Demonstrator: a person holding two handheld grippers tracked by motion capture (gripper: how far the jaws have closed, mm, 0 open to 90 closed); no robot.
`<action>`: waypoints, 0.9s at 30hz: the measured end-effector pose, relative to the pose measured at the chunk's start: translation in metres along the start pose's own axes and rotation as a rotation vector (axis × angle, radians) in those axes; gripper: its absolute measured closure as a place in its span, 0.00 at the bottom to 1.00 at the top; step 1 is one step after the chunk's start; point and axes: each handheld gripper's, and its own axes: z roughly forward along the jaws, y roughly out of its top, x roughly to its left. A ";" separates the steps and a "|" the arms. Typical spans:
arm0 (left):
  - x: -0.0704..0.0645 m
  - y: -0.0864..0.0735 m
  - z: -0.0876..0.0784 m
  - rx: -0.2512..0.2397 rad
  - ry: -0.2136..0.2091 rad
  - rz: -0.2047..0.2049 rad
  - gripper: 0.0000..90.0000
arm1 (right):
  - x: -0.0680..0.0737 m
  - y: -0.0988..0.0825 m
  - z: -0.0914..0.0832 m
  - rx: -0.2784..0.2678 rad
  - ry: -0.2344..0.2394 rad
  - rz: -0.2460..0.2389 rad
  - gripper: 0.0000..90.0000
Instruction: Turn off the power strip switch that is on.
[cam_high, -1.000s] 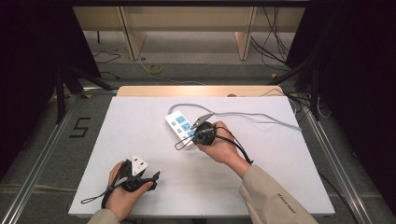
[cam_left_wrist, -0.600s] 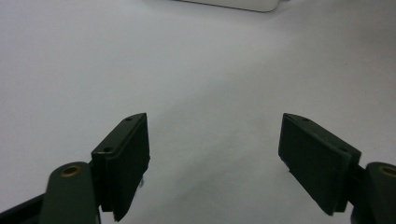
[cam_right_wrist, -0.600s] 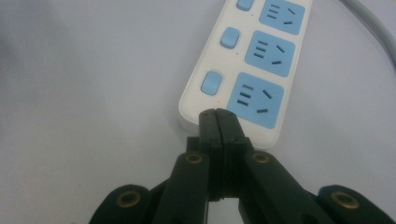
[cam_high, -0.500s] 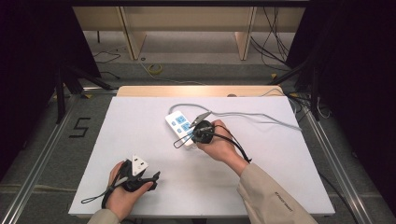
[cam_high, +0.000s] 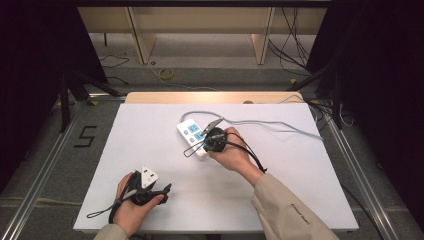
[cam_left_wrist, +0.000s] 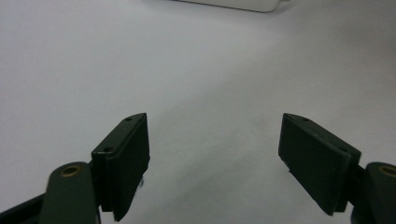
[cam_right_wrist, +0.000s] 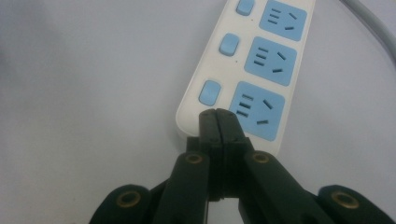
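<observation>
- White power strip (cam_high: 192, 134) lies mid-worktop (cam_high: 300, 190), cable (cam_high: 280, 125) trailing right.
- My right gripper (cam_right_wrist: 218, 122) has fingers clenched empty over its near end.
- My left gripper (cam_left_wrist: 212, 154) rests near-left, fingers released.

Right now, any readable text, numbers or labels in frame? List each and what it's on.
"5": black mark on the floor, left of the table.
Small dark print on the sleeve: too small to read.
Power strip: blue sockets and buttons, no readable lettering.
</observation>
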 end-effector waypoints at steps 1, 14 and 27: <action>0.000 0.000 0.000 0.000 0.000 0.000 0.27 | 0.000 0.000 0.000 0.002 -0.001 0.002 1.00; 0.000 0.000 0.000 0.001 -0.002 0.001 0.27 | 0.002 0.009 0.005 0.004 -0.002 -0.013 1.00; 0.000 0.000 0.000 0.000 -0.001 0.000 0.27 | 0.003 0.015 0.010 0.015 -0.004 -0.011 1.00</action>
